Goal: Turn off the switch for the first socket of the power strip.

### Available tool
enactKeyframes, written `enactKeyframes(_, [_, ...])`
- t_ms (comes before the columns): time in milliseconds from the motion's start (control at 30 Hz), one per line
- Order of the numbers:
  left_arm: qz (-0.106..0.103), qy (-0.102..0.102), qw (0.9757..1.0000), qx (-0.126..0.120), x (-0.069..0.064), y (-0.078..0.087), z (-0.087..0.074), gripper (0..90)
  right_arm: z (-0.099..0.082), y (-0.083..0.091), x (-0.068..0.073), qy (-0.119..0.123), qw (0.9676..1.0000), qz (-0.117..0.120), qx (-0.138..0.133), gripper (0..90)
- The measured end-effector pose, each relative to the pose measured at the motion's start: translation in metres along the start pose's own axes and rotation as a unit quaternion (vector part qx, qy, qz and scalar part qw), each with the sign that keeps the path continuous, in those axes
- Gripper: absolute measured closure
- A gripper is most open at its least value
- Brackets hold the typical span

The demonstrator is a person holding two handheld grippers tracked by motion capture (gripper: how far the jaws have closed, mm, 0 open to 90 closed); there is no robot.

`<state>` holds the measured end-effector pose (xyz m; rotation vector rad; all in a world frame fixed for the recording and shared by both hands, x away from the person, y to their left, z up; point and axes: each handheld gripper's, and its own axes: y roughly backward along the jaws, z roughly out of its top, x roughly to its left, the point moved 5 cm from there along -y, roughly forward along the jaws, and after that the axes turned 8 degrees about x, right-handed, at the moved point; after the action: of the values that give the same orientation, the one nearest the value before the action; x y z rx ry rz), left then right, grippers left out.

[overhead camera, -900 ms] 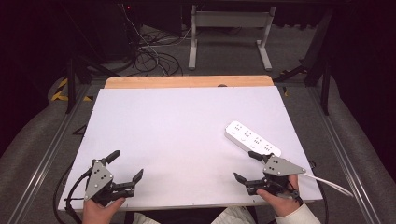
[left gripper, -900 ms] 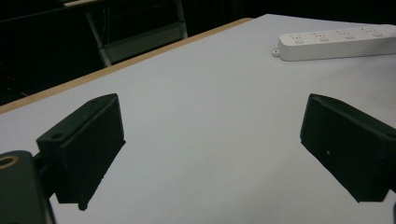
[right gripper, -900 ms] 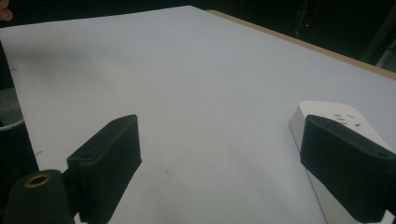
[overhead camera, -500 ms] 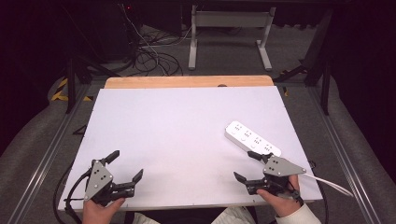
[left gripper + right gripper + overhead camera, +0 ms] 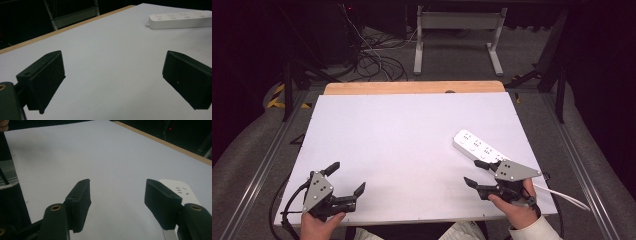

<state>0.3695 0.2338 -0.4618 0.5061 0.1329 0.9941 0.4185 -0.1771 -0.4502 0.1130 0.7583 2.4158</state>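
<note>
Lying toward the white table's (image 5: 402,145) right edge, the power strip (image 5: 477,147) sits just beyond the right gripper (image 5: 474,174), jaws apart, empty; left gripper (image 5: 347,179), far across, gapes wide, empty.

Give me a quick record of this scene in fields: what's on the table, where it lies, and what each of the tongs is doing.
surface: white table with a wooden far edge
object: white power strip, lying flat at the right side
cable: white cord running off the right edge
left tongs: open, nothing between them, near the front left corner
right tongs: open, nothing gripped, right beside the power strip's near end
</note>
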Motion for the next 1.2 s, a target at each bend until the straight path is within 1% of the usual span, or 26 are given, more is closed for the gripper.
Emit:
enactKeyframes(33, [-0.004,-0.002,1.0,0.003,0.0,0.0,0.0,4.8,0.001,0.001,-0.002,-0.002,1.0,0.0,0.001,41.7])
enactKeyframes(100, [-0.006,-0.002,1.0,0.005,-0.001,-0.001,0.0,4.9,0.004,0.003,-0.004,-0.006,1.0,0.0,0.004,45.6])
enactKeyframes(167, [-0.007,-0.006,0.9999,0.007,-0.002,-0.001,0.0,4.9,0.006,0.004,-0.007,-0.009,0.9999,0.0,0.008,49.3])
enactKeyframes(233, [-0.006,-0.006,0.9999,0.006,-0.003,-0.001,0.0,4.9,0.008,0.006,-0.01,-0.012,0.9999,0.003,0.012,52.9])
enactKeyframes(367, [-0.006,-0.006,0.9999,0.008,-0.003,-0.001,0.0,4.9,0.011,0.008,-0.018,-0.021,0.9995,0.001,0.025,58.0])
enactKeyframes(467, [-0.006,-0.006,0.9999,0.01,-0.003,-0.001,0.0,4.9,0.014,0.01,-0.024,-0.027,0.9993,0.001,0.028,62.5])
enactKeyframes(567, [-0.006,-0.006,0.9999,0.011,-0.003,-0.002,0.0,4.9,0.016,0.013,-0.03,-0.035,0.9987,-0.006,0.036,67.5])
enactKeyframes(600, [-0.006,-0.006,0.9999,0.011,-0.003,-0.002,0.0,4.9,0.016,0.013,-0.03,-0.035,0.9987,-0.006,0.036,67.5])
enactKeyframes(633, [-0.006,-0.006,0.9999,0.011,-0.003,-0.002,0.0,4.9,0.016,0.013,-0.035,-0.04,0.9984,-0.008,0.04,71.0])
enactKeyframes(800, [-0.004,-0.006,0.9999,0.011,-0.003,-0.002,0.0,4.9,0.017,0.012,-0.047,-0.053,0.9972,-0.015,0.051,78.2])
enactKeyframes(933, [-0.004,-0.006,0.9999,0.011,-0.002,-0.002,0.0,4.9,0.018,0.009,-0.056,-0.057,0.9966,-0.022,0.055,82.1])
enactKeyframes(967, [-0.004,-0.006,0.9999,0.011,-0.002,-0.002,0.0,4.9,0.018,0.009,-0.056,-0.057,0.9966,-0.022,0.055,82.1])
enactKeyframes(1000, [-0.002,-0.009,0.9999,0.012,-0.002,-0.002,0.0,5.1,0.018,0.007,-0.059,-0.058,0.9961,-0.026,0.061,85.3])
enactKeyframes(1067, [-0.003,-0.006,0.9999,0.012,-0.002,-0.002,-0.001,5.1,0.017,0.005,-0.063,-0.059,0.9953,-0.031,0.07,89.6])
enactKeyframes(1100, [-0.003,-0.006,0.9999,0.012,-0.002,-0.002,-0.001,5.1,0.017,0.005,-0.063,-0.059,0.9953,-0.031,0.07,89.6])
enactKeyframes(1133, [-0.003,-0.006,0.9999,0.011,-0.002,-0.001,0.0,5.1,0.016,0.004,-0.067,-0.06,0.9943,-0.038,0.079,90.0])
enactKeyframes(1200, [-0.002,-0.008,0.9999,0.011,-0.002,-0.001,0.0,5.2,0.016,0.003,-0.07,-0.062,0.9937,-0.041,0.083,90.0])
